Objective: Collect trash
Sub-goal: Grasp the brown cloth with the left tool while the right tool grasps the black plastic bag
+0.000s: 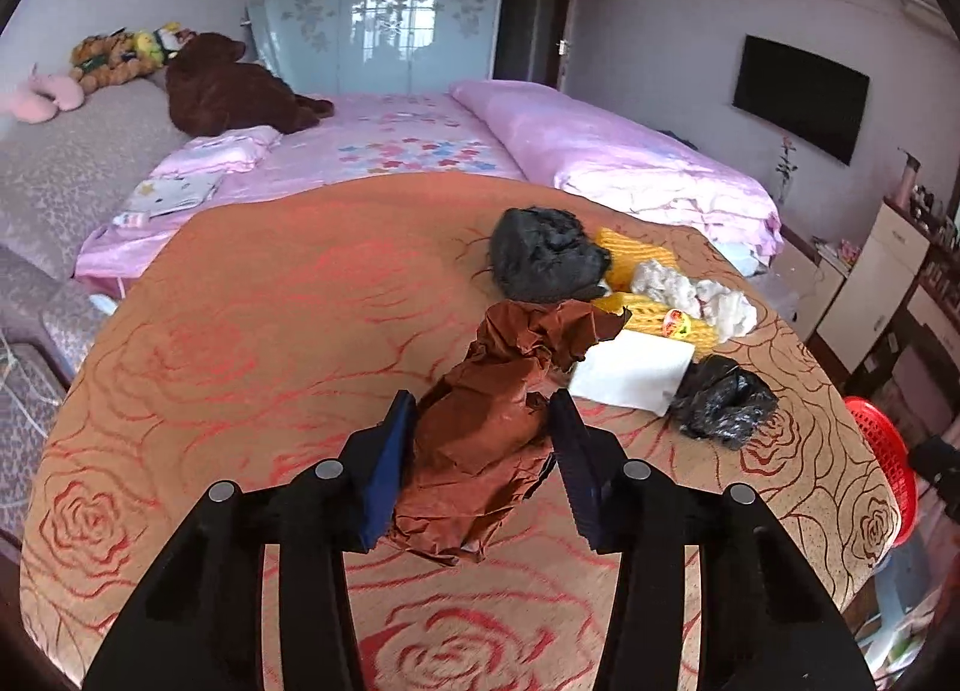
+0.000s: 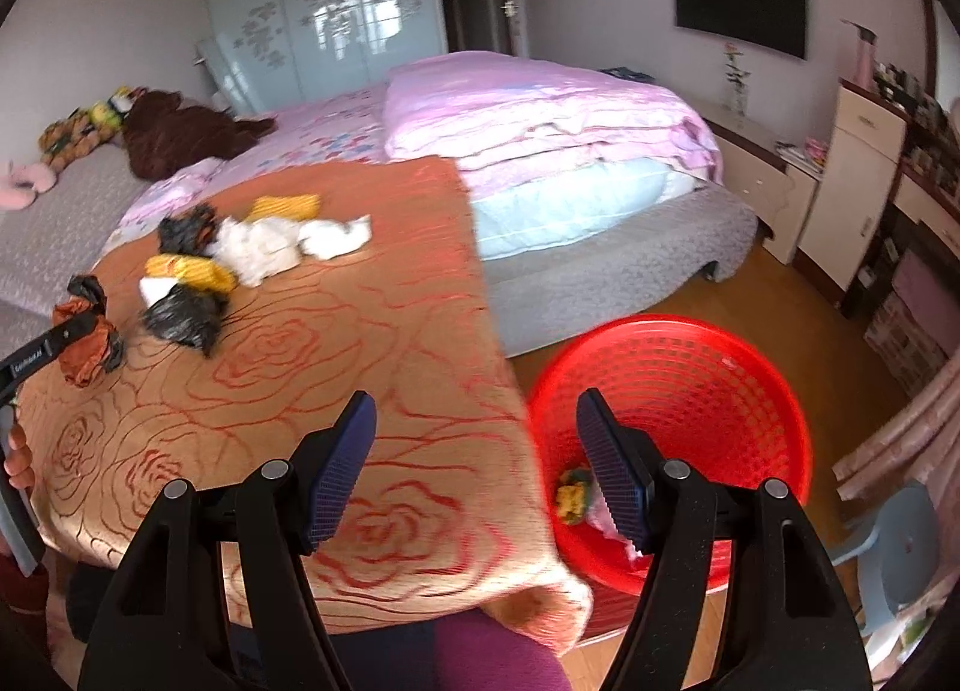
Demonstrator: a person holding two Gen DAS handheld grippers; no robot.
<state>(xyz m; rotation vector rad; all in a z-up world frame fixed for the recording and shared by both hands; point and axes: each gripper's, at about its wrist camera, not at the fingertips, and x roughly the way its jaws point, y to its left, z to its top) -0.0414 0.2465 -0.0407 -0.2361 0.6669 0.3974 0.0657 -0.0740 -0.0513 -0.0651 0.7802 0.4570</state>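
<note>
Black arms and blue pads of the left gripper [image 1: 483, 421] fill the bottom of the left wrist view, the two pads pressed against the sides of a crumpled brown paper bag [image 1: 498, 427] that lies on the table [image 1: 240, 361] with its rose-patterned orange cloth. That bag reaches away from the jaws toward a cluster of rubbish near the table's far right edge: a dark grey crumpled bag [image 1: 543, 253] farthest off, yellow foam netting [image 1: 648, 310] touching it, white crumpled tissue [image 1: 696, 292] on the netting, a flat white paper [image 1: 636, 373] just beside the brown bag's far end, and a shiny black plastic bag [image 1: 720, 400] against that paper's right corner. Off the table's right edge shows part of the red basket [image 1: 882, 463]. Behind the table stands a bed [image 1: 420, 144] with pink bedding.

Nearest in the right wrist view is the right gripper [image 2: 477, 421], its blue pads standing well apart with nothing between them; it hangs over the table's near right corner [image 2: 420, 451]. Beyond the right pad, the red basket [image 2: 690, 379] stands on the wooden floor just beside the table, with a few scraps [image 2: 573, 502] in its bottom. At the far left edge of the table the left gripper [image 2: 78, 325] appears clamped on the brown bag [image 2: 87, 358], the other rubbish lying near it.
</note>
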